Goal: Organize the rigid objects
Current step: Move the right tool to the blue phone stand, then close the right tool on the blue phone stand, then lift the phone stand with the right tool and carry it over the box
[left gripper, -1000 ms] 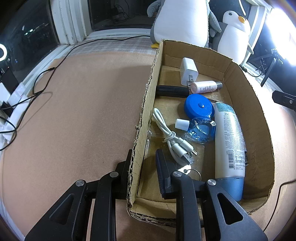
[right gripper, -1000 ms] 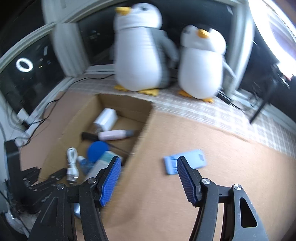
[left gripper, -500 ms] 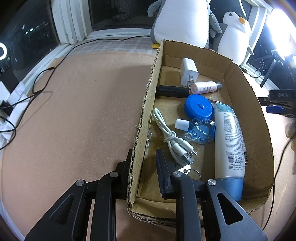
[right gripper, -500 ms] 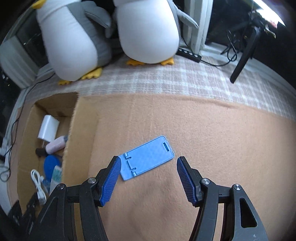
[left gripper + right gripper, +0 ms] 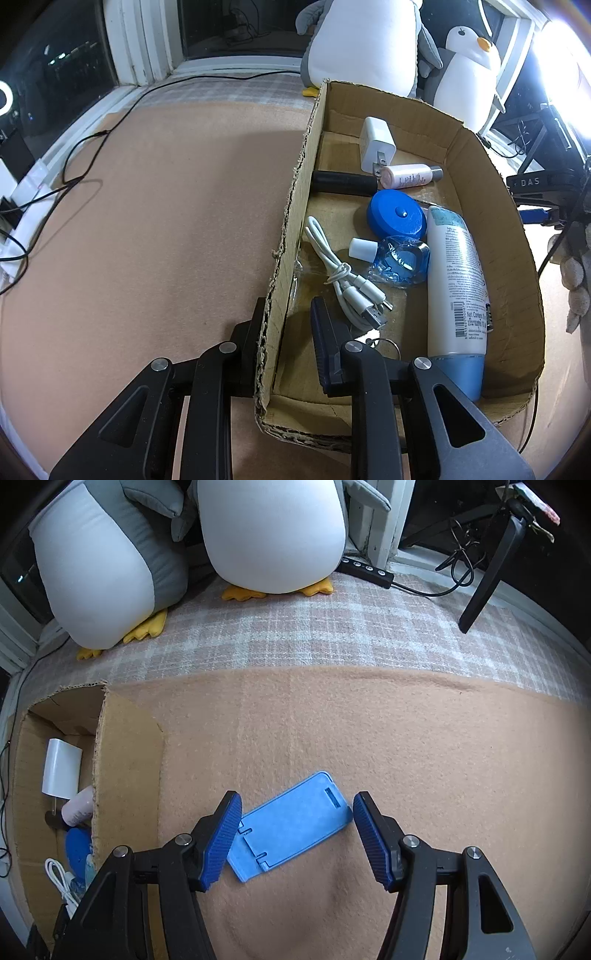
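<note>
Corrugated card is all your left gripper [image 5: 288, 343] has hold of: in the left wrist view its jaws are pinched on the near left wall of the cardboard box [image 5: 491, 192], one finger outside and one inside. That wall is thin and ragged along its top edge, so if you pull or twist while the other hand works, it could bend or tear, or the whole box could slide on the blanket [image 5: 166, 221]. The inner finger sits close to the white cable [image 5: 347, 280] and a key ring [image 5: 384, 341] half hidden behind it; any shift could snag them. The box already carries the white charger [image 5: 376, 144], a small pink bottle [image 5: 408, 176], a black cylinder [image 5: 343, 181], a blue round case [image 5: 397, 218], a blue clear bottle [image 5: 399, 258] and a tall lotion bottle [image 5: 458, 288]. In the right wrist view, your right gripper [image 5: 297, 836] is about half open and grips nothing; the blue phone stand [image 5: 291, 829] lies flat on the blanket between the blue pads, askew to them, outside the box to its right. The stand is thin and flat, so closing now would probably catch it corner to corner and spin it, or the pads could ride over it and pinch the soft blanket instead. Square the wrist to its long edges and get low first.
</note>
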Tool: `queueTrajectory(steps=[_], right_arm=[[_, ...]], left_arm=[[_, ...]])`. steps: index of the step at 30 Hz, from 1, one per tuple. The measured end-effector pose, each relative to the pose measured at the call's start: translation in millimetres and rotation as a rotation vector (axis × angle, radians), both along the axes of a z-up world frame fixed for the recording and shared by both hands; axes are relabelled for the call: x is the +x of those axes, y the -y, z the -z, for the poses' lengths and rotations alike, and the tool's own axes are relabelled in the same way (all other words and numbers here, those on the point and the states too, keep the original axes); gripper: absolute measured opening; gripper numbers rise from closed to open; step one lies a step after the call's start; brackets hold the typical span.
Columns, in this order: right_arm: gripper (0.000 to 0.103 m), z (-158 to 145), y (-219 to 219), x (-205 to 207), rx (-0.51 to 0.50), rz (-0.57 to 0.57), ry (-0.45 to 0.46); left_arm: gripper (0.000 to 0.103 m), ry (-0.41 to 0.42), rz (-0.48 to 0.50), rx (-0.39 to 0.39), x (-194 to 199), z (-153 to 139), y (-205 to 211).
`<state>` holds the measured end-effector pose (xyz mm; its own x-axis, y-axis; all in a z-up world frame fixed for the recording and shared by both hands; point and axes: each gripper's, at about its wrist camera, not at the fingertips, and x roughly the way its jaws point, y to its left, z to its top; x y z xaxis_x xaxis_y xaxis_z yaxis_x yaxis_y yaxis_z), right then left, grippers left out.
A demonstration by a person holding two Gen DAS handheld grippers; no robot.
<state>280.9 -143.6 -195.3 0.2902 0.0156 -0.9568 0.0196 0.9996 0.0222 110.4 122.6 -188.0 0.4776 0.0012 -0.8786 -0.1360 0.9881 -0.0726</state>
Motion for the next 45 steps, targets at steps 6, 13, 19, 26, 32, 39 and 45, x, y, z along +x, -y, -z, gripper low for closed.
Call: queueTrajectory(steps=[6,13,19,26,32,39,45], right_arm=[[0.059,5,-10,1,-0.047,-0.035,-0.006],[0.059,5,-6,-29,-0.068,-0.122,0.001],[0.059,3,9,-59,-0.055,-0.241,0.015],[0.054,4,27,-71,-0.007,-0.236,0.016],[0.033,3,32,-70,0.009,-0.233,0.018],[0.033,2,28,-73,0.028,-0.225,0.033],[0.032,-3,27,-80,0.053,-0.216,0.056]], left_arm=[[0.020,0.000,0.001,-0.002,0,1,1],[0.020,0.000,0.001,-0.001,0,0,1],[0.020,-0.001,0.000,0.002,0,1,2],[0.020,-0.001,0.000,0.004,0,0,2],[0.020,-0.002,0.001,0.004,0,0,2],[0.021,-0.002,0.001,0.007,0,0,2],[0.021,-0.002,0.001,0.009,0,0,1]])
